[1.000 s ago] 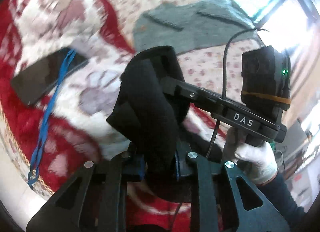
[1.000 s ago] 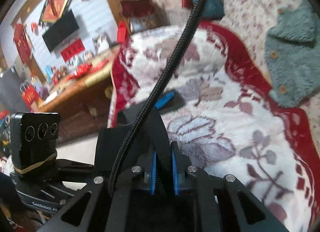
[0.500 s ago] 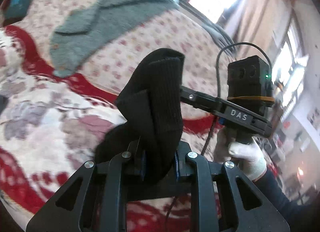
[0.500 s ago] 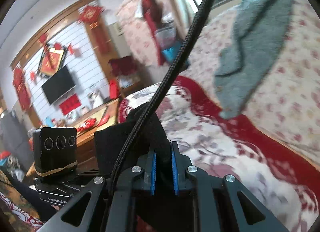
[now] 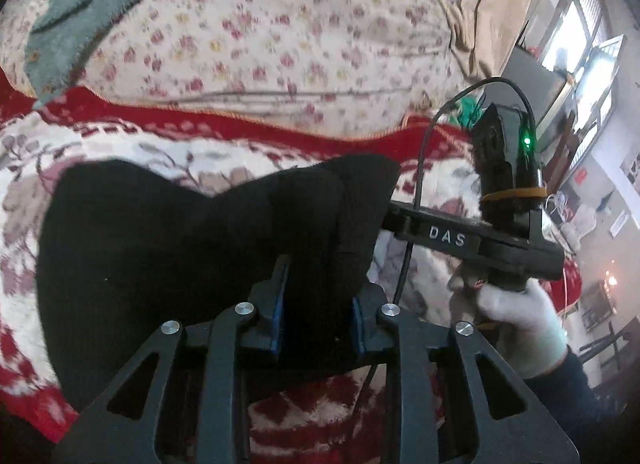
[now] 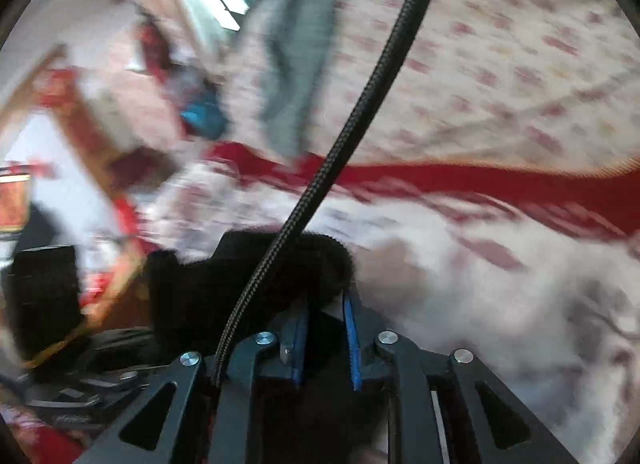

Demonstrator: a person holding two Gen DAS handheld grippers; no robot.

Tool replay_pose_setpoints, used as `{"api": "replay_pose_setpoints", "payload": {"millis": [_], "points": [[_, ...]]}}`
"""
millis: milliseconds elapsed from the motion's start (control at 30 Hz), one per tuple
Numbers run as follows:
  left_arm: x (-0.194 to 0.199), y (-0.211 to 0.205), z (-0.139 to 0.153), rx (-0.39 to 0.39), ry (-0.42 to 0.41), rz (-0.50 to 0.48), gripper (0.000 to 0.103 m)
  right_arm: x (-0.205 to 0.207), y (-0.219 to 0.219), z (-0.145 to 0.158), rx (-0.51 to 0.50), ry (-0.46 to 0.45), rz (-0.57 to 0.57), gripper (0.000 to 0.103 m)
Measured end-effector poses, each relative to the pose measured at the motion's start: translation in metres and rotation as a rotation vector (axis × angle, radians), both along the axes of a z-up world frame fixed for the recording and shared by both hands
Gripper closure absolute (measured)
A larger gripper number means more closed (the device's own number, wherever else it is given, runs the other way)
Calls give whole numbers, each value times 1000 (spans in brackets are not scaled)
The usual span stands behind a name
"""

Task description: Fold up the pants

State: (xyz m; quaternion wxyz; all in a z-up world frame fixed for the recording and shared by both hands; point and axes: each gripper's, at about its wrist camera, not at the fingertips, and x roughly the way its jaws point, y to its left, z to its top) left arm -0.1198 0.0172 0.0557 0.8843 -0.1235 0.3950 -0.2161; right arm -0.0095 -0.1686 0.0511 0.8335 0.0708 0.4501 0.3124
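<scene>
Closest to my left lens: left gripper, blue pads clamped on a thick fold of the black pants, no gap either side.
Pants: bunched at the centre of my left view, spreading out toward 9 o'clock over the red-and-white blanket.
Right gripper from the left cam: right gripper at 3 o'clock, tips buried in the same cloth, white-gloved hand on its handle.
Right cam: right gripper has black cloth between its blue pads, so I'd call it pinched on the pants; pretty blurry though.
Cable: braided cable runs from 6 up to 12 o'clock.
Further back: floral cover toward 12 o'clock, grey-green garment at 10 o'clock on it.
</scene>
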Motion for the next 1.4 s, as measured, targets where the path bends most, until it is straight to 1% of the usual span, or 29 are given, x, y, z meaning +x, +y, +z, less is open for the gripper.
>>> {"api": "replay_pose_setpoints", "payload": {"millis": [33, 67, 100, 133, 167, 200, 233, 267, 300, 367, 433, 500, 533, 633, 700, 833, 900, 933, 967, 1033, 1100, 1133, 1200, 1233, 1300, 1333, 1400], "points": [[-1, 1, -3, -1, 5, -6, 77, -1, -8, -2, -22, 15, -37, 81], [-2, 1, -2, -8, 5, -15, 73, -2, -17, -1, -22, 25, -70, 80], [-5, 4, 0, -27, 4, -29, 68, -6, -29, 1, 2, 33, -109, 79], [-8, 8, 3, -59, 8, -47, 55, -8, -39, 4, 25, 36, -131, 77], [-11, 12, 6, -110, 13, -71, 42, -12, -49, 7, 45, 40, -162, 76], [-14, 16, 10, -177, 13, -104, 37, -16, -56, 12, 55, 38, -187, 72], [-17, 19, 15, -222, 4, -136, 33, -18, -62, 16, 64, 35, -201, 67], [-20, 20, 19, -228, -2, -151, 33, -23, -67, 21, 77, 31, -210, 63], [-23, 20, 23, -212, -10, -155, 33, -27, -70, 28, 96, 27, -216, 58], [-27, 24, 29, -179, -31, -158, 33, -36, -74, 39, 133, 25, -226, 56], [-33, 35, 33, -130, -54, -142, 33, -44, -69, 47, 159, 25, -201, 55], [-36, 50, 36, -48, -77, -93, 33, -52, -54, 52, 145, 22, -155, 52], [-37, 56, 36, -21, -88, -71, 33, -55, -44, 52, 126, 25, -133, 52], [-34, 80, 37, 55, -117, 15, 33, -63, -21, 44, 82, 48, -90, 52], [-27, 93, 34, 83, -106, 57, 33, -64, -11, 37, 67, 59, -84, 52], [-13, 107, 24, 95, -78, 102, 33, -51, 1, 15, 30, 94, -104, 52], [-6, 109, 19, 85, -68, 113, 33, -44, 3, 1, 38, 98, -106, 52], [-4, 110, 18, 85, -64, 116, 33, -42, 2, -4, 58, 92, -109, 58], [-1, 108, 16, 90, -59, 117, 33, -40, 1, -5, 67, 85, -111, 61], [7, 103, 12, 112, -52, 117, 33, -41, 0, -3, 60, 48, -96, 77], [14, 99, 8, 138, -52, 128, 33, -42, 1, 3, 38, 1, -90, 82], [18, 96, 6, 159, -61, 138, 33, -42, 4, 7, 10, -15, -80, 83], [23, 92, 3, 189, -68, 152, 33, -43, 15, 12, -85, -63, -55, 83], [25, 91, 0, 195, -67, 158, 33, -42, 18, 12, -113, -72, -48, 83], [29, 88, -6, 195, -62, 165, 33, -41, 22, 5, -201, -76, -49, 83], [31, 87, -9, 202, -59, 165, 33, -39, 21, 0, -214, -67, -56, 83], [33, 86, -13, 216, -59, 167, 32, -39, 12, -5, -175, -47, -82, 83]]}}
